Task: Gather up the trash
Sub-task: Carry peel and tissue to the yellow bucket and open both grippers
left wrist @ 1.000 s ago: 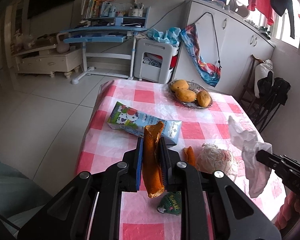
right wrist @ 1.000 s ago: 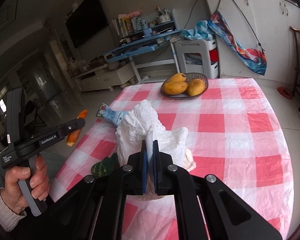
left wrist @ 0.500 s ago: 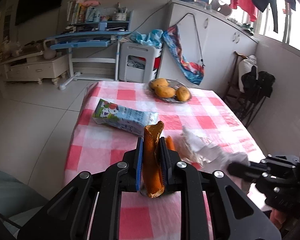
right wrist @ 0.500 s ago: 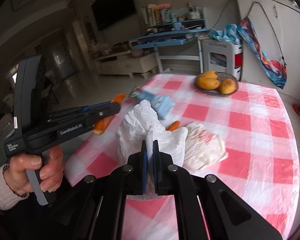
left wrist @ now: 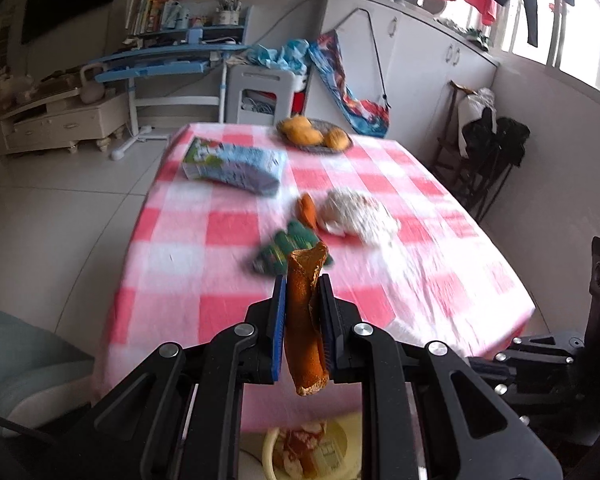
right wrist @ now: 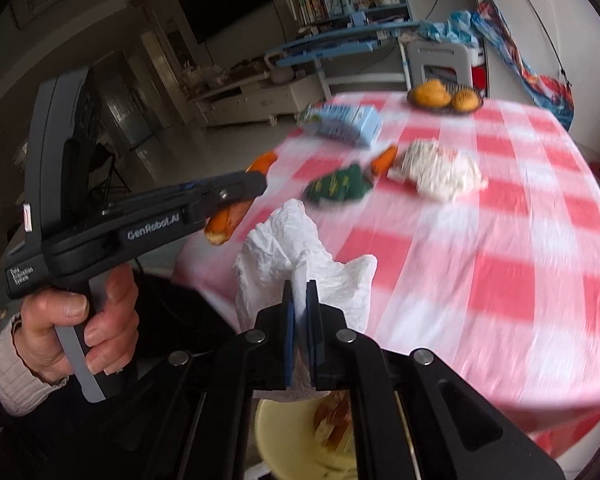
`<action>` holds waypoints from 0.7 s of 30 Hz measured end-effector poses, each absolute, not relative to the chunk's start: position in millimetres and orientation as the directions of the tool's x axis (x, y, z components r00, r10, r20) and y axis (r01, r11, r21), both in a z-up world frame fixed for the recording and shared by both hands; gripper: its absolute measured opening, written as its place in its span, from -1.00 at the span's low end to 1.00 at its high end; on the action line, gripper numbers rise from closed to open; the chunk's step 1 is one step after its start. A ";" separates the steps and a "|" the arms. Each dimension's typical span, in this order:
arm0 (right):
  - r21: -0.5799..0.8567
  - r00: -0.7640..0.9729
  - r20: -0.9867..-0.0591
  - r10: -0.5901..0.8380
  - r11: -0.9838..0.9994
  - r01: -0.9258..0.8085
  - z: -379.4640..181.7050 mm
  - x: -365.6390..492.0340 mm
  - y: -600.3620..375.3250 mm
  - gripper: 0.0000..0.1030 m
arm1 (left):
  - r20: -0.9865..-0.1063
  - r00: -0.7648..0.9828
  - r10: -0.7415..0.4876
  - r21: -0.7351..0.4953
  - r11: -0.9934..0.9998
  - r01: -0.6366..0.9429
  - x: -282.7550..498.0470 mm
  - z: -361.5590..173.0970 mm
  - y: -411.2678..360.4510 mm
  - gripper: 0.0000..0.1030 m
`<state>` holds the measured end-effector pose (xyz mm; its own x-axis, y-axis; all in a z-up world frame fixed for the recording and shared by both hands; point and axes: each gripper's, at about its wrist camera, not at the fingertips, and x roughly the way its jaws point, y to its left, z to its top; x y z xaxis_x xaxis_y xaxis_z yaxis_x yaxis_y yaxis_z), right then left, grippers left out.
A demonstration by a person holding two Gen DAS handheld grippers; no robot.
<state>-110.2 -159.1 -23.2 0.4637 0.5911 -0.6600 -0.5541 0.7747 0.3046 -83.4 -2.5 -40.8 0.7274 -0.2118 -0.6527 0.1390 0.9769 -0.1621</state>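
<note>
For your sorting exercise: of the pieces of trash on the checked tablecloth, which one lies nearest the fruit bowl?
The blue-and-green carton, lying on its side just before the fruit bowl; the orange peel, white wrapper and green packet lie farther off.

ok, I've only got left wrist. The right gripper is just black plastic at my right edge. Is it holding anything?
Observer: Yes. In the right wrist view the right gripper is shut on a crumpled white tissue.
Operator: Where's that relative to the bin?
Observer: The yellow bin shows just below its fingers in that view, off the near edge of the table, with some trash inside.
Operator: And my peel from the side?
Observer: The orange peel pokes out both above and below the left gripper, clamped around its middle.
</note>
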 end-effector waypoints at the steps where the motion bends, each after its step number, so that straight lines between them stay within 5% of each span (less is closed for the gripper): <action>1: 0.297 0.455 -0.675 0.581 0.778 -0.553 -26.6 -116.4 -157.6 -0.87 | -0.658 0.722 -0.216 -0.160 0.976 0.147 -88.5 -43.0 -4.9 -0.69; 11: 0.289 0.359 -0.775 0.521 0.796 -0.532 -55.4 -158.9 -156.4 -0.86 | -0.714 0.658 -0.237 -0.133 0.970 0.205 -132.4 -63.6 -26.2 -0.69; 13: 0.287 0.349 -0.791 0.503 0.808 -0.514 -60.9 -163.5 -158.9 -0.70 | -0.730 0.641 -0.238 -0.128 0.969 0.213 -139.4 -68.8 -29.9 -0.69; 15: 0.299 0.339 -0.800 0.495 0.820 -0.488 -65.7 -165.0 -163.7 -0.10 | -0.745 0.623 -0.238 -0.123 0.967 0.222 -144.6 -73.3 -33.5 -0.69; 19: 0.312 0.381 -0.792 0.477 0.852 -0.419 -64.6 -164.0 -180.2 -0.03 | -0.787 0.560 -0.260 -0.128 0.956 0.264 -153.6 -86.4 -43.1 -0.67; 21: 0.326 0.405 -0.782 0.474 0.864 -0.384 -61.4 -162.2 -188.8 0.02 | -0.803 0.530 -0.271 -0.128 0.948 0.292 -157.0 -91.2 -49.1 -0.28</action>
